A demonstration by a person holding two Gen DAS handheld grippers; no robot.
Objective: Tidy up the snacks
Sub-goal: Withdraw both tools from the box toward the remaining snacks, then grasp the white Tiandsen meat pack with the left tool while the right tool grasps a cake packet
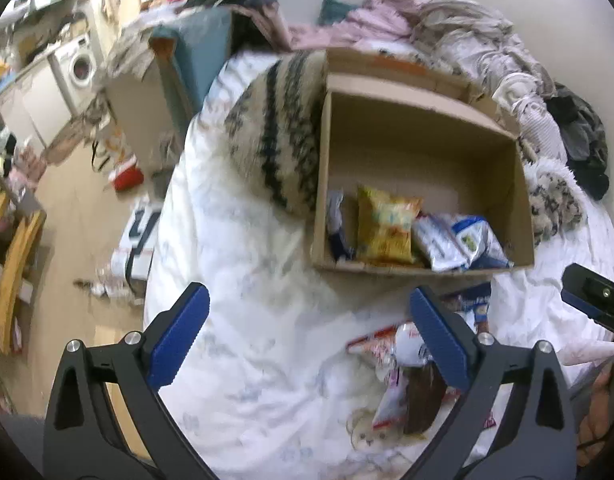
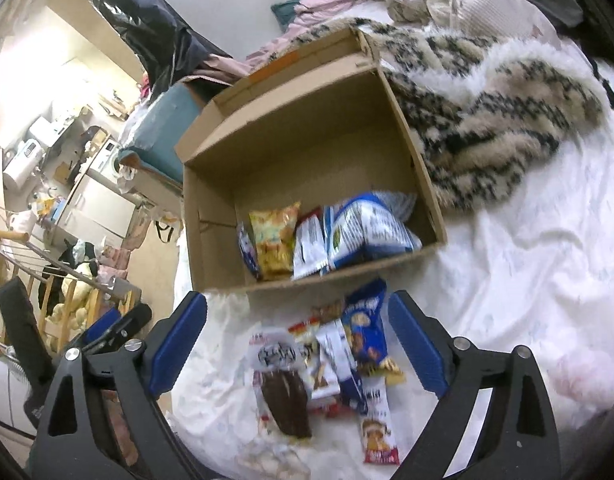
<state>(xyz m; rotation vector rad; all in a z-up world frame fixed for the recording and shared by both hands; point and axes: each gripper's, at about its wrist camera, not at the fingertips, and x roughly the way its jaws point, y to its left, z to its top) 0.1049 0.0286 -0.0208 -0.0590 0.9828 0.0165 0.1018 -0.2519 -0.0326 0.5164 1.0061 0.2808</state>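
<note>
An open cardboard box (image 1: 427, 269) (image 2: 347, 273) stands on the white bed. At its near end lie a yellow snack bag (image 1: 387, 226) (image 2: 275, 240) and blue-and-white bags (image 1: 467, 240) (image 2: 367, 228). In front of the box a pile of loose snack packets (image 1: 403, 344) (image 2: 331, 360) rests on the sheet, among them a brown packet (image 2: 287, 404) and a blue one (image 2: 367, 328). My left gripper (image 1: 309, 296) hovers open, left of the pile, holding nothing. My right gripper (image 2: 298, 300) hangs open above the pile, not touching it.
A furry patterned blanket (image 1: 283, 128) (image 2: 487, 112) lies against the box's sides. Heaped clothes (image 1: 447, 24) fill the back of the bed. The bed's left edge drops to a cluttered floor (image 1: 87, 240) with a washing machine (image 1: 79, 64) beyond.
</note>
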